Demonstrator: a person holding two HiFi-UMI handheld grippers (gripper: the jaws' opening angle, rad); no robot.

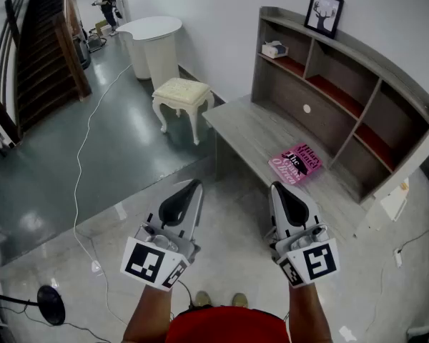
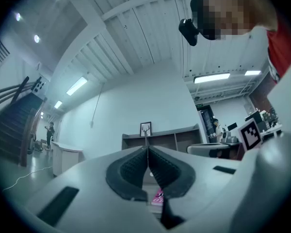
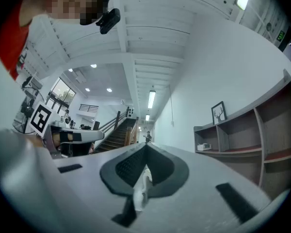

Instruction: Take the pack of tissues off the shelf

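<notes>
The pack of tissues (image 1: pixel 274 49) is a small white box in the top left compartment of the grey shelf unit (image 1: pixel 357 56) on the desk. In the right gripper view the pack of tissues (image 3: pixel 203 147) shows far off at the right. My left gripper (image 1: pixel 194 184) and right gripper (image 1: pixel 277 186) hang side by side low over the floor, well short of the desk. The left gripper (image 2: pixel 148 148) has its jaws pressed together with nothing between them. The right gripper (image 3: pixel 146 147) also stands shut and empty.
A pink book (image 1: pixel 294 163) lies on the desk top (image 1: pixel 250 131). A framed deer picture (image 1: pixel 324 13) stands on the shelf unit. A cream stool (image 1: pixel 182 91), a white round counter (image 1: pixel 154 41), stairs (image 1: pixel 43 41) and a floor cable (image 1: pixel 82 163) are to the left.
</notes>
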